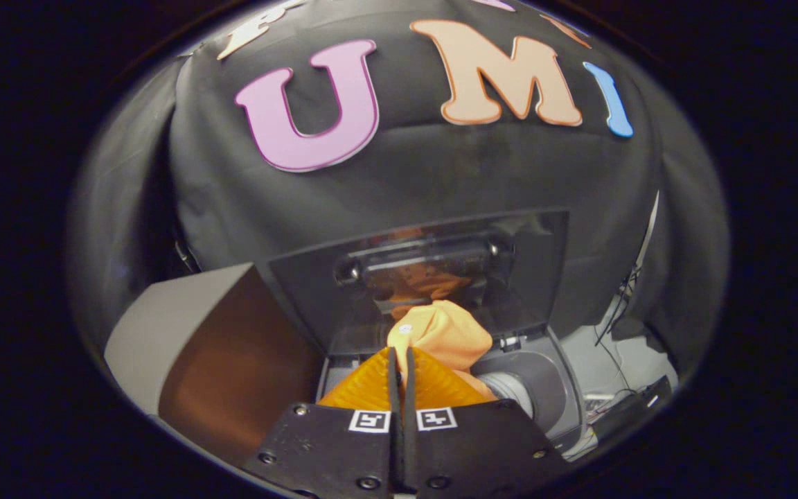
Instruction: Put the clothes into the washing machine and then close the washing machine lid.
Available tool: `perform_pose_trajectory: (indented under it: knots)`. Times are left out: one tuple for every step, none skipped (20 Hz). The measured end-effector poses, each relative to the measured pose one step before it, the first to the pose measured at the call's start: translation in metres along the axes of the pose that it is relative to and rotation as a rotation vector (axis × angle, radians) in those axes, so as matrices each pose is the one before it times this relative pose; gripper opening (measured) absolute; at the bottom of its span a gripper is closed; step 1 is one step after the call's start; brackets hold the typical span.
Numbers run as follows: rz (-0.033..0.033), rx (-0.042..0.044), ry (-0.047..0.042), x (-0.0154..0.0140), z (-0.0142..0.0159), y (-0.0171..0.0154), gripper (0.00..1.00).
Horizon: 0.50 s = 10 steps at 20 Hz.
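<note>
The single gripper pinched one orange cloth garment between its two fingers, over the grey top-loading washing machine, whose one clear lid stood raised.

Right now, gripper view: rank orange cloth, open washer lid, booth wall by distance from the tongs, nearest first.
1. Orange cloth: pinched between the fingers of the tongs, bunched just ahead of them over the washing machine opening.
2. Open washer lid: raised upright beyond the cloth, handle facing the tongs.
3. Booth wall: black cloth behind the lid, farthest.
</note>
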<state>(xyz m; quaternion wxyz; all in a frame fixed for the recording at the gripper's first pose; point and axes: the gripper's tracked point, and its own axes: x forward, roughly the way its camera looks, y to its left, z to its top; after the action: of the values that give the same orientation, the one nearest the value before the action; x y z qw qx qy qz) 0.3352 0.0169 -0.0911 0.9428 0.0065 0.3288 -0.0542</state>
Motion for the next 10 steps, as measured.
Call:
perform_pose_trajectory:
  knots:
    - [-0.00198, 0.01201, 0.0123, 0.00678, -0.01418, -0.00304, 0.0]
    - [-0.00293, 0.01239, 0.01968, 0.00887, -0.01301, -0.0057, 0.0]
    - [-0.00621, 0.01327, 0.01572, 0.01008, -0.01055, -0.00735, 0.0]
    - [0.00081, 0.01483, 0.01825, 0.00962, -0.01186, -0.00329, 0.0]
    - [0.00263, 0.0209, 0.01405, 0.00847, -0.01123, -0.00282, 0.0]
    - [0.0002, 0.02129, 0.00741, 0.00844, -0.00761, -0.00343, 0.0]
    - [-0.00698, 0.01542, 0.00769, 0.00725, -0.00845, -0.00593, 0.0]
    - [-0.01016, 0.00873, 0.01346, 0.00837, -0.00925, -0.00519, 0.0]
    - [-0.00264, 0.00395, 0.01835, 0.00577, -0.01084, -0.0034, 0.0]
    - [0.00031, 0.00444, 0.01425, 0.00631, -0.00823, -0.00231, 0.0]
